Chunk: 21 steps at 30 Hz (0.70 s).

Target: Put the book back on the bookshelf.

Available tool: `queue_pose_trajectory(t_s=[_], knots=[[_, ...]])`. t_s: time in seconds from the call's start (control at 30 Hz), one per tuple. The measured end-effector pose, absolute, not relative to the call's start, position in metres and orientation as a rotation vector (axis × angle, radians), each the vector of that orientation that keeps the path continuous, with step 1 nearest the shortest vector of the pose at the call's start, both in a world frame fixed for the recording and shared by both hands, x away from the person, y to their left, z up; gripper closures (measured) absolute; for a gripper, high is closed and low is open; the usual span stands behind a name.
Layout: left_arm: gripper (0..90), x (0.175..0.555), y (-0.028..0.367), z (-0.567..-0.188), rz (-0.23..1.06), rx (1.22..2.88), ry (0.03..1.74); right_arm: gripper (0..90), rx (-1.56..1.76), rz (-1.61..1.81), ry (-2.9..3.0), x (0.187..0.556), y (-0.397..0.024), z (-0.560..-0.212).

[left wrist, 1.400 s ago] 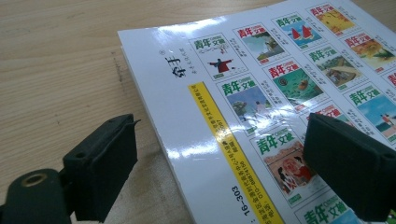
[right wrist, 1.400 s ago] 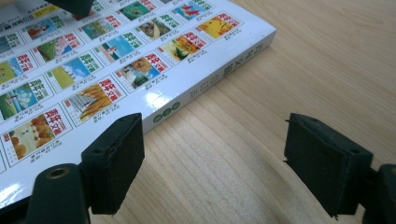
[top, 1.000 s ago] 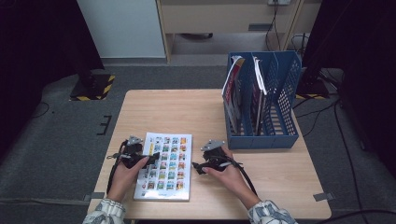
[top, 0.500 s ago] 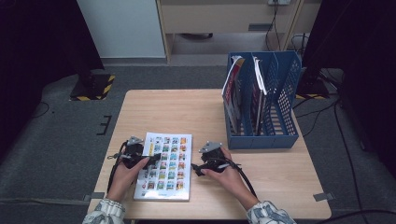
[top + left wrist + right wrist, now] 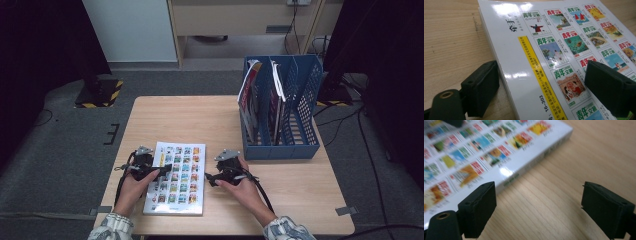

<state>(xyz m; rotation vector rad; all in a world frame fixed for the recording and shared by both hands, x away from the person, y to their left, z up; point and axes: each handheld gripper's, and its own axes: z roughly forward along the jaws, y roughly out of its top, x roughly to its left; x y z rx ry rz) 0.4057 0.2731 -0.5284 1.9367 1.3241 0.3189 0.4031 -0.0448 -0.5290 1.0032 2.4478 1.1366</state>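
Magazine point(image 5: 176, 177), the white one with rows of small cover pictures, lies flat on the tabletop point(image 5: 200, 122) near your edge, well apart from the blue file rack point(image 5: 280, 112). Your left claw point(image 5: 159, 170) straddles its left edge: one jaw sits on the wood just beside the spine, the other hangs over the cover, and the jaws have just closed a little without pressing it. Your right claw point(image 5: 210, 178) is released, just beside the magazine's right edge over bare wood.

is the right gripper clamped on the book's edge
No, the right gripper stands open over bare table, with the book lying beside its jaws, not between them.
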Motion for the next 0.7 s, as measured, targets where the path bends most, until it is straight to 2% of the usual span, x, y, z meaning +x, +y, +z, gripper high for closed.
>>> queue_pose_trajectory(t_s=[0.13, 0.4, 0.6, 0.7], knots=[[14.0, 0.405, 0.274, -0.527, 0.321, 1.941, 1.324, 12.7, 0.952, 1.223, 2.451, 0.396, -0.036, -0.521], [15.0, 0.406, 0.274, -0.527, 0.314, 1.946, 1.323, 11.2, 0.968, 1.241, 2.514, 0.396, -0.018, -0.532], [8.4, 0.406, 0.271, -0.529, 0.316, 1.958, 1.305, 10.9, 1.026, 1.281, 2.536, 0.399, -0.016, -0.535], [8.9, 0.407, 0.272, -0.528, 0.312, 1.962, 1.305, 11.0, 1.007, 1.299, 2.556, 0.397, -0.012, -0.537]])
